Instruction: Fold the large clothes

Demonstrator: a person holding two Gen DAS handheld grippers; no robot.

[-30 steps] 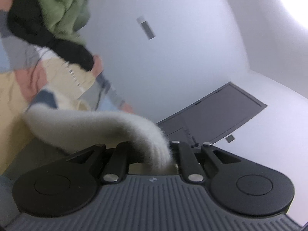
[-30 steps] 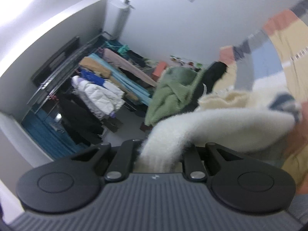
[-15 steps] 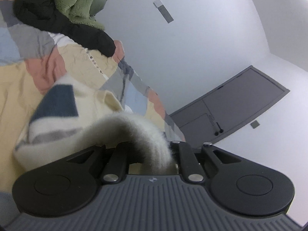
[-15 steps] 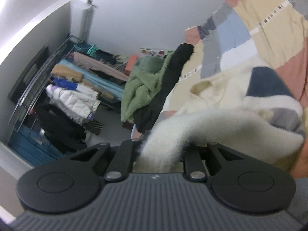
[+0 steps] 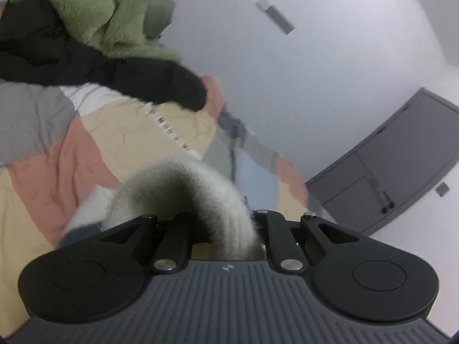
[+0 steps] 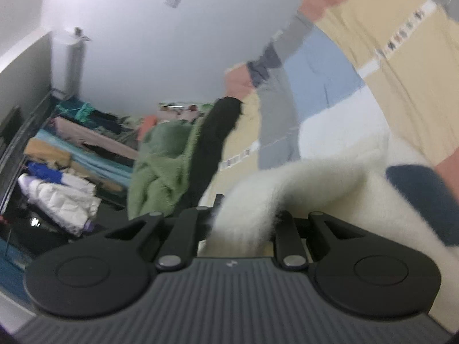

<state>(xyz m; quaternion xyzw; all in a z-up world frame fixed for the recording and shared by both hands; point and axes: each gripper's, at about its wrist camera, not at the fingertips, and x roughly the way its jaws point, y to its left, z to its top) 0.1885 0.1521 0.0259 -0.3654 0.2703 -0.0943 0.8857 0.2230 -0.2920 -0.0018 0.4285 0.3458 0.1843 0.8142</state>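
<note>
Patchwork bedspread [image 5: 137, 132] fills both views, green fleece [image 5: 94, 8] and black garment [image 5: 120, 77] piled at its far end. Left gripper [image 5: 226, 229] is clamped narrow on the fuzzy white sweater [image 6: 330, 183]; right gripper [image 6: 243, 229] pinches another edge. Sweater drapes onto the bedspread between them.

Each of the 2 views looks forward from just behind its own gripper, close over fuzzy white fabric. The left wrist view faces across a patchwork quilt [image 5: 137, 126] toward a pale wall and grey door [image 5: 396, 160]. The right wrist view faces a clothes rack [image 6: 71, 154]. Both share the quilt, green garment [image 5: 94, 8] and black garment [image 6: 218, 134]
</note>
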